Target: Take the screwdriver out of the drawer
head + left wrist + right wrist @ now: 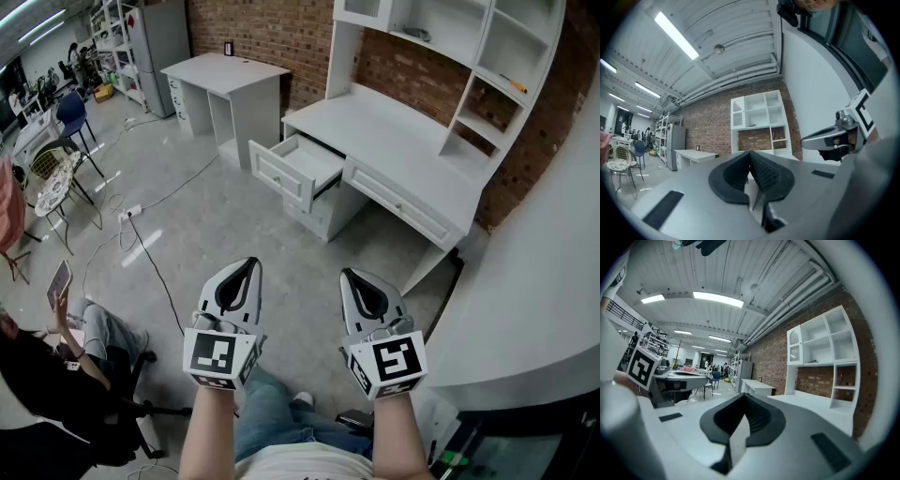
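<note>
White desk (394, 141), open drawer (286, 178), grey floor (234, 239)

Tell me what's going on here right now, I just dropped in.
A person stands some way back from the white desk, holding a gripper in each hand. The left gripper and right gripper are both shut and empty, held level side by side. One drawer at the desk's left end stands open, but no screwdriver can be made out in it from here. Nothing has been picked up yet.
</note>
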